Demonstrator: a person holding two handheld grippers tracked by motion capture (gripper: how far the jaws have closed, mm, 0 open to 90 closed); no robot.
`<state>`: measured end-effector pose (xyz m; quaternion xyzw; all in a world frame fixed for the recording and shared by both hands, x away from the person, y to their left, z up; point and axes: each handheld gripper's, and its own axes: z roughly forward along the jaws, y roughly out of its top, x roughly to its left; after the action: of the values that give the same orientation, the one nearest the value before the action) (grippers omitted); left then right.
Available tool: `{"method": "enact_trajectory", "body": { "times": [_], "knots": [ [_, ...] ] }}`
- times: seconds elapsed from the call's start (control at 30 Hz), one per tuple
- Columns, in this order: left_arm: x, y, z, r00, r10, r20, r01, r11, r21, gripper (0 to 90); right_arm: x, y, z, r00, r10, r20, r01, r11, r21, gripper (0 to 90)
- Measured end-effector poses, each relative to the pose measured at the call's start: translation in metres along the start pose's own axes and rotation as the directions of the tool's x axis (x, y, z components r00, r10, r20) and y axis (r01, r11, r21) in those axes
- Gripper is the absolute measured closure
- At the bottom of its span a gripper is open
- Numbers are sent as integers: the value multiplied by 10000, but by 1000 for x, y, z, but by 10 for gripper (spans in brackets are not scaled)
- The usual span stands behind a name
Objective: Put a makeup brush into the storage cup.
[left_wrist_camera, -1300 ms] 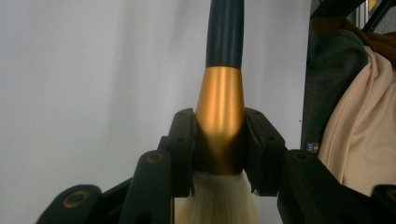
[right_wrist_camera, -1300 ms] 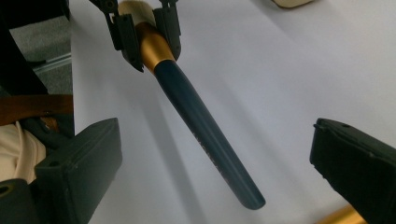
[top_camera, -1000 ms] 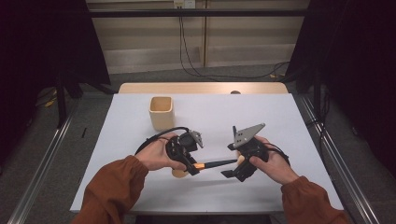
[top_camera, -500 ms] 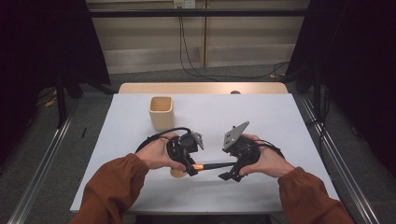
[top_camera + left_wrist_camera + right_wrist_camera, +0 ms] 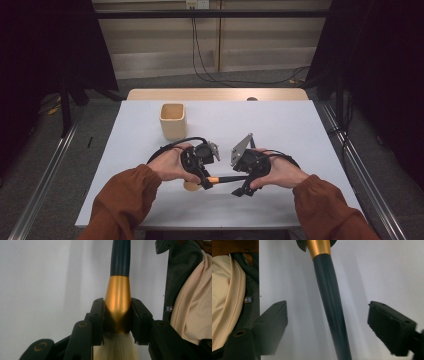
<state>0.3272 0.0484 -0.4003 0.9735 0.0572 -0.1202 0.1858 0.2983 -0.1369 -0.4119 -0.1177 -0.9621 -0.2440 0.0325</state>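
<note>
A long make-up brush with a dark blue-black handle, a gold metal ferrule and pale cream bristles [image 5: 223, 178] lies level above the white desk [image 5: 300, 130], its long axis running across the high view from left to right. The bristle end points toward the person's left, the handle end toward the person's right. It sits at the near middle of the desk, between the two hands.

The left hand-held gripper [image 5: 204, 181] is clamped on the gold ferrule: in the left gripper view its two black jaws press on either side of the ferrule [image 5: 118, 305], with the bristles [image 5: 115, 347] spreading out just behind them and the handle running straight away from the camera.

The right hand-held gripper [image 5: 240, 189] stands at the handle end. In the right gripper view the dark handle [image 5: 332, 307] runs between its two jaws, which stand well apart from it on both sides with white desk showing in the gaps; these jaws have just been closing, and the pads do not yet touch the handle.

A square, open-topped beige wooden cup [image 5: 173, 120] stands upright on the desk beyond the left hand, well apart from the brush. Both forearms wear rust-brown sleeves [image 5: 127, 197]. Nothing lies between the brush and either hand-held gripper.
</note>
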Motion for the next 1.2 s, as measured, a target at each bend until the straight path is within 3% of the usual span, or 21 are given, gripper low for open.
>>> {"method": "enact_trajectory", "body": {
  "times": [0.07, 0.17, 0.37, 0.7, 0.8, 1.2],
  "knots": [
    [0, 0, 0, 10000, -9, -2, 9, 10000, -22, 667, 0, 1, 1, 10000, -75, 5, 75, 10000, -32, 280],
    [1, 0, -1, 10000, 91, -15, -90, 9999, 58, 666, 0, 2, 2, 9996, -269, -63, 269, 9996, 56, 324],
    [0, 0, 1, 10000, 9, -9, -9, 10000, 4, 666, 4, 4, 7, 9990, -393, 231, 386, 9987, 319, 259],
    [0, 1, 4, 10000, 49, -12, -49, 9999, 144, 666, 2, 10, 7, 9963, -674, 534, 686, 9974, -211, 504],
    [1, 1, 4, 10000, 28, -16, -27, 9999, 117, 666, 2, 11, 6, 9970, -661, 411, 673, 9974, -272, 556],
    [2, 1, 4, 10000, 62, 18, -62, 9998, 167, 666, 4, 14, 10, 9964, -780, 339, 794, 9959, -425, 648]
  ]
}}
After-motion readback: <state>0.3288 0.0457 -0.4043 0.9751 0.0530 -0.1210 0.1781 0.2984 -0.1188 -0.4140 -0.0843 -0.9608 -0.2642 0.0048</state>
